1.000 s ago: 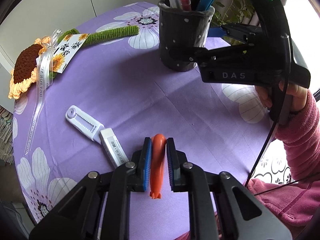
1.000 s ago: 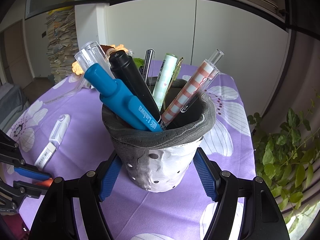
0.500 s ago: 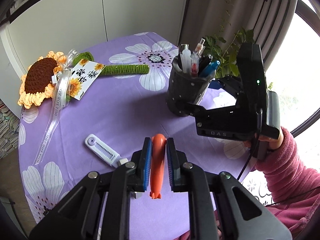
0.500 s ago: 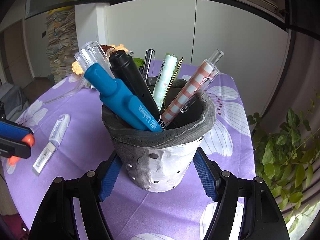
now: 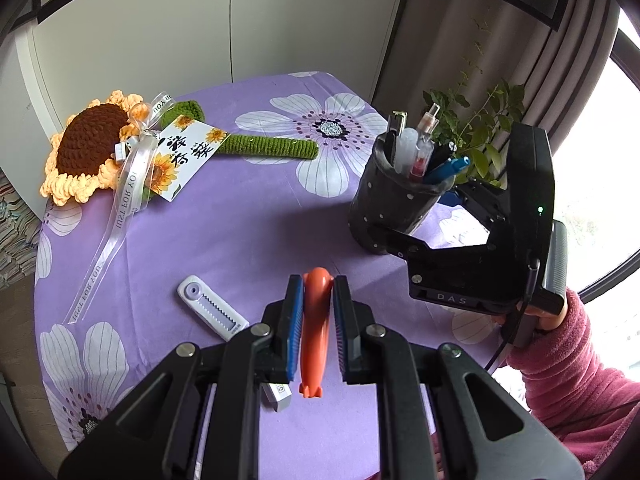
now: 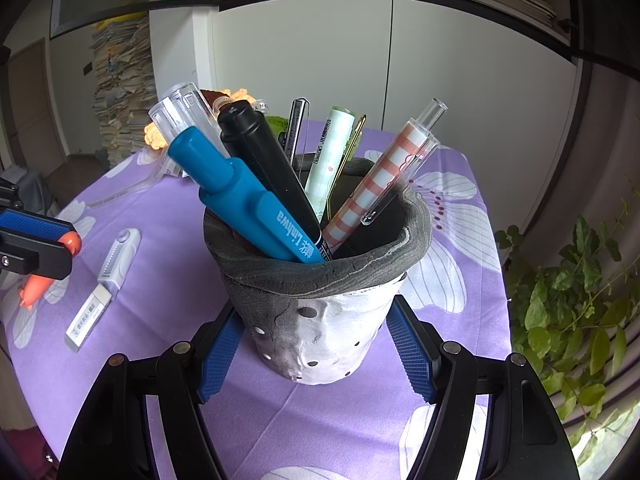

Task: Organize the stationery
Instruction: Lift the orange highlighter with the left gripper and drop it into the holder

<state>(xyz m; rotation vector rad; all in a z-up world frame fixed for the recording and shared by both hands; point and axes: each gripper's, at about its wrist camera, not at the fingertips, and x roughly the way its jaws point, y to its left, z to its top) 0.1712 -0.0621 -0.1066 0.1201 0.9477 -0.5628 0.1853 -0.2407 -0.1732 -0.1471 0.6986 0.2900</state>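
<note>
Your left tool (image 5: 316,312) is clamped on an orange pen (image 5: 316,332), held above the purple surface (image 5: 248,216). Your right tool (image 6: 316,344) grips the grey pen holder (image 6: 320,320), which stands on the surface, full of pens.

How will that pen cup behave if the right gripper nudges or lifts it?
The pen cup looks top-heavy: tall pens lean to one side, so probably tippy. Its lumpy, folded rim suggests soft walls that may give in the right gripper.

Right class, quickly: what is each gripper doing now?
Left gripper: closed on the orange pen.
Right gripper: closed around the pen holder.
</note>
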